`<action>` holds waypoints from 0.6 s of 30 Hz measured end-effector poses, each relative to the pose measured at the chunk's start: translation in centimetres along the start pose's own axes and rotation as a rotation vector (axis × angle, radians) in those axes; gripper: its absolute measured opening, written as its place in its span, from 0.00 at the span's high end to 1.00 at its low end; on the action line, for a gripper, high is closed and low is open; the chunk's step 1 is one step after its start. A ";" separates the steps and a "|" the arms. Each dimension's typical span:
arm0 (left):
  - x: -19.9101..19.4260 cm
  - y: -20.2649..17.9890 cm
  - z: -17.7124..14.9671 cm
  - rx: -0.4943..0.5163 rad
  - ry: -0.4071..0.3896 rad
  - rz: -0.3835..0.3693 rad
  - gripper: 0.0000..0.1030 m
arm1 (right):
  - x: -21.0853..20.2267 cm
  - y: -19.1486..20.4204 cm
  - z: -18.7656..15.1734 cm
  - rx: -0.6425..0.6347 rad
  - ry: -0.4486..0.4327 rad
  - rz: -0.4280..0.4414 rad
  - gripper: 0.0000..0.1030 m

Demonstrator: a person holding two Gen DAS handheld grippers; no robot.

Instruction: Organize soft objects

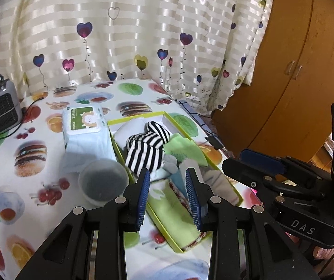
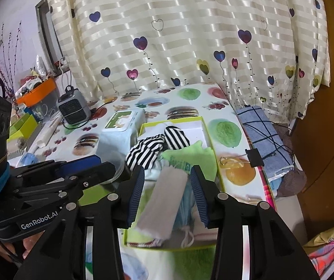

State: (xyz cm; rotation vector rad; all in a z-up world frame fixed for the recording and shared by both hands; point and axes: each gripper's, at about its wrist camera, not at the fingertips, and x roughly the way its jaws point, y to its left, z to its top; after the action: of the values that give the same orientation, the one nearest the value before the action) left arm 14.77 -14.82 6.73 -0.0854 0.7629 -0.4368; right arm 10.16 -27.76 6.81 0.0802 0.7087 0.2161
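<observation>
Two tongs, both spread with nothing pinched. Left wrist view: the left gripper [image 1: 168,175] hangs over the near end of the green-rimmed box [image 1: 210,161], with the striped sock [image 1: 147,150] straight ahead, its length running toward the table's far edge. Right wrist view: the right gripper [image 2: 167,171] frames a loose grey sock [image 2: 164,200] lying slantwise in the box, nearer this hand. Lower layers are buried and blurry.
</observation>
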 end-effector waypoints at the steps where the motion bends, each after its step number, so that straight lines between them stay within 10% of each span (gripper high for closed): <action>1: -0.2 -0.1 -0.2 0.002 0.000 0.002 0.71 | -0.3 0.3 -0.2 -0.004 0.000 0.001 0.59; 18: -5.0 -0.3 -5.3 0.003 -0.016 0.088 0.71 | -2.8 3.7 -4.1 -0.075 0.031 0.006 0.59</action>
State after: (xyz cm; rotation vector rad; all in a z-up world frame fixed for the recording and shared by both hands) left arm 7.86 -12.58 6.25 -0.0527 0.7473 -0.3536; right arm 4.78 -24.79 5.98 0.0070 0.7305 0.2499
